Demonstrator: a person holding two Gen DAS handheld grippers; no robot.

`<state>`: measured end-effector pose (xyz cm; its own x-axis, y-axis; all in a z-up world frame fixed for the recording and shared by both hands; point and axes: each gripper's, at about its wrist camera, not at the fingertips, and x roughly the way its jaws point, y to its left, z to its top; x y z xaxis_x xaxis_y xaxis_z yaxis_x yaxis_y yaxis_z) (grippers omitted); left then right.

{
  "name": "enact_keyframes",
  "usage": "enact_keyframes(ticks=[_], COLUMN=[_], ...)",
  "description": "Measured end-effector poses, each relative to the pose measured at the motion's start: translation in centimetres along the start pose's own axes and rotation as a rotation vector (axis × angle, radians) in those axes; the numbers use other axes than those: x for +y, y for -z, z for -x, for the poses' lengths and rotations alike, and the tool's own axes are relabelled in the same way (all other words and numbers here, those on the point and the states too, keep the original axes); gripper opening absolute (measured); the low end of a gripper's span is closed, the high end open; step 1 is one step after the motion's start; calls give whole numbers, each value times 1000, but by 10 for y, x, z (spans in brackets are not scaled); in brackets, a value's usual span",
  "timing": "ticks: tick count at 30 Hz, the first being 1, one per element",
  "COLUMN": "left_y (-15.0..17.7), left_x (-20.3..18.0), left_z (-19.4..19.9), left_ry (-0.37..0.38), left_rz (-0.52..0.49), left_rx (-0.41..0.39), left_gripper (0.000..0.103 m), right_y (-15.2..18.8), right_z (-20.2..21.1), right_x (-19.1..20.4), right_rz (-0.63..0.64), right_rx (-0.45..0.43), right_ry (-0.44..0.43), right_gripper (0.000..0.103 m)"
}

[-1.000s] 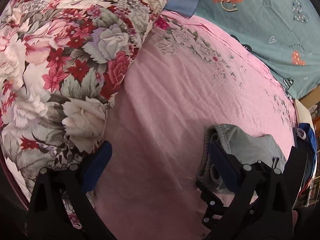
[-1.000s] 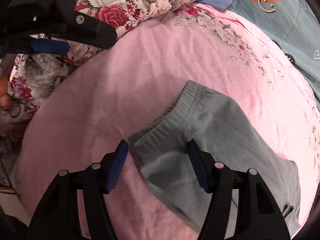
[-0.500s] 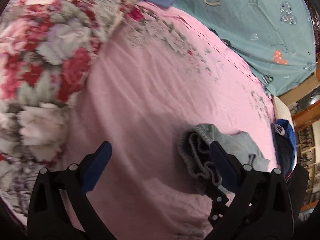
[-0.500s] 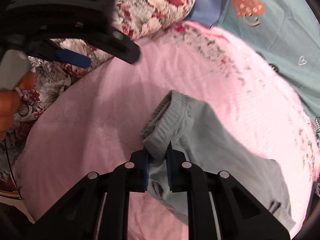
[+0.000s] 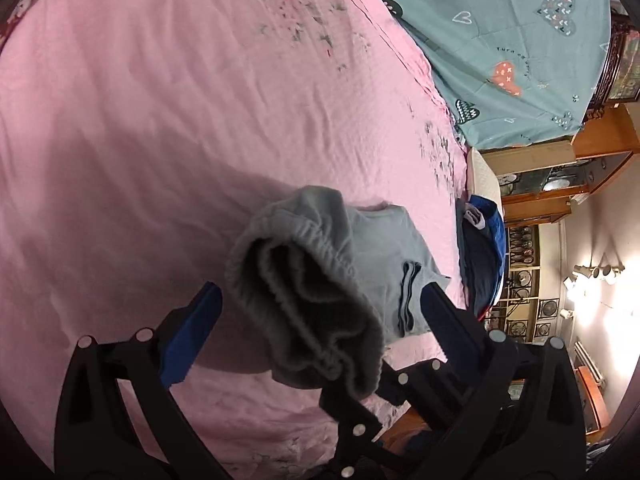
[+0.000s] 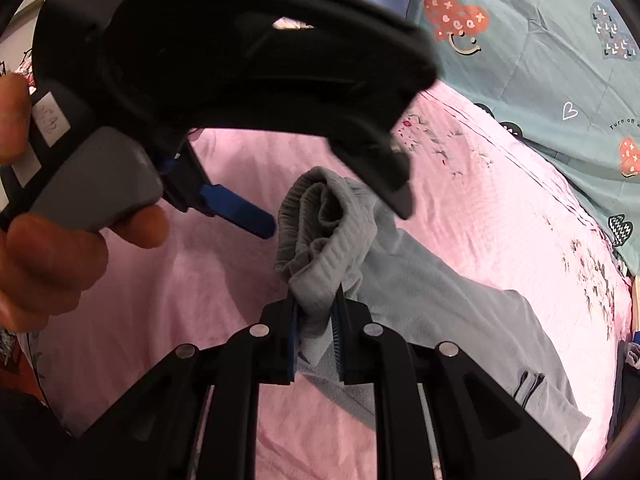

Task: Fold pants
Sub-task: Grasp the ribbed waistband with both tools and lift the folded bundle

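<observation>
The grey fleece pants (image 6: 432, 292) lie on the pink bed sheet (image 6: 500, 208). My right gripper (image 6: 316, 320) is shut on the ribbed waistband (image 6: 320, 240) and holds it bunched up above the sheet. In the left wrist view the raised waistband (image 5: 304, 296) sits between the open jaws of my left gripper (image 5: 320, 300), its blue pads (image 5: 192, 332) on either side and not touching the cloth. The left gripper also shows in the right wrist view (image 6: 316, 200), close above the waistband. The pant legs (image 5: 396, 264) trail off to the right.
A teal heart-print quilt (image 5: 500, 40) covers the far side of the bed. A dark blue garment pile (image 5: 480, 256) sits at the bed's right edge. Wooden shelving (image 5: 560, 184) and bright lamps stand beyond. The person's hand (image 6: 48, 256) holds the left gripper.
My right gripper has shut on the waistband and lifted it. My left gripper has swung right, away from the floral pillow, and now straddles the raised waistband.
</observation>
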<state>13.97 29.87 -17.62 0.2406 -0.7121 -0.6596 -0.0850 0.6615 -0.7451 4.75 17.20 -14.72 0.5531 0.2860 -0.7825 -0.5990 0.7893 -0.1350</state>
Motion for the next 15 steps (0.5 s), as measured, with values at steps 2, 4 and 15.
enact_keyframes(ticks=[2, 4, 15], left_y=[4, 9, 34], left_x=[-6, -11, -41], left_z=[-9, -16, -11], left_ry=[-33, -55, -82], left_rz=[-20, -46, -87], left_rx=[-1, 1, -62], left_gripper=[100, 83, 33], right_y=[2, 4, 19], right_z=[2, 3, 32], right_x=[1, 0, -17], right_rz=[2, 0, -29], right_rx=[-4, -9, -104], right_ry=[-2, 0, -51], right_gripper=[14, 14, 14])
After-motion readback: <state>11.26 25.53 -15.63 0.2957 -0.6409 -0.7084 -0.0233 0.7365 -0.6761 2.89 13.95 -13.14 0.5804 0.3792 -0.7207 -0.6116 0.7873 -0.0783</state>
